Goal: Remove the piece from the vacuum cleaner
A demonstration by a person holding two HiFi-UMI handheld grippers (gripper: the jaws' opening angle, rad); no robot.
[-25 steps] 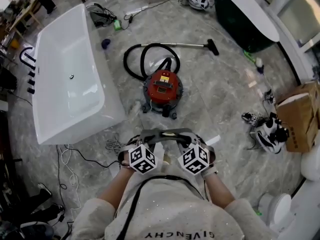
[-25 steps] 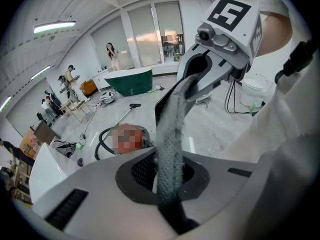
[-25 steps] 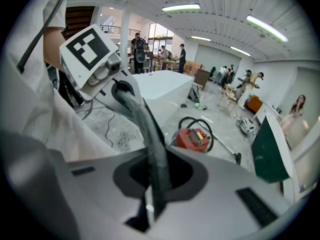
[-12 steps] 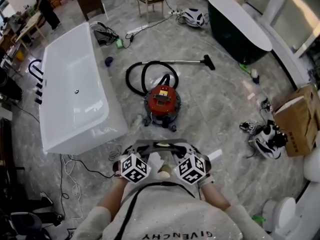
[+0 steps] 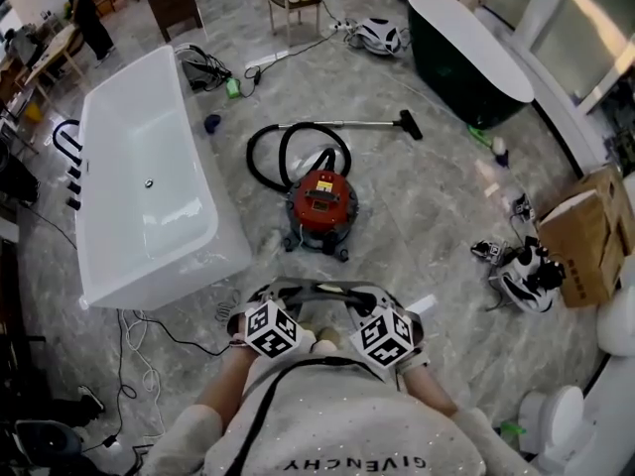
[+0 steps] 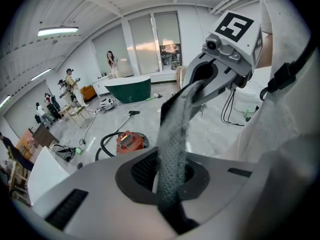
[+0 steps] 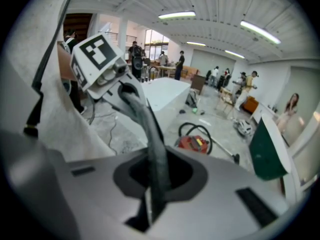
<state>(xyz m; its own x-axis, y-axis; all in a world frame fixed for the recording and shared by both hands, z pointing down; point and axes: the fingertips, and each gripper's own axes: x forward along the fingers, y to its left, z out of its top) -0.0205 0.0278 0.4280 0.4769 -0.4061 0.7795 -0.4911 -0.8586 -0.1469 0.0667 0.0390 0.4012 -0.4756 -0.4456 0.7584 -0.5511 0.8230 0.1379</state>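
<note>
The red canister vacuum cleaner (image 5: 320,201) stands on the grey stone floor a little ahead of me. Its black hose (image 5: 270,152) loops behind it into a metal wand (image 5: 347,124) that ends in a black floor nozzle (image 5: 408,124). The vacuum also shows in the left gripper view (image 6: 131,141) and the right gripper view (image 7: 194,143). I hold both grippers close to my chest, tips turned toward each other, well short of the vacuum. The left gripper (image 5: 298,291) (image 6: 187,96) is shut with nothing in it. The right gripper (image 5: 352,292) (image 7: 131,98) is likewise shut on nothing.
A white bathtub (image 5: 149,186) lies to the left of the vacuum, a dark green one (image 5: 466,48) at the far right. A cardboard box (image 5: 585,236) and some gear (image 5: 521,271) sit at the right. Cables (image 5: 149,315) trail on the floor at left. People stand far off.
The head view has shifted, so the vacuum and both grippers sit a little lower in the picture. Both grippers stay shut and held together at my chest.
</note>
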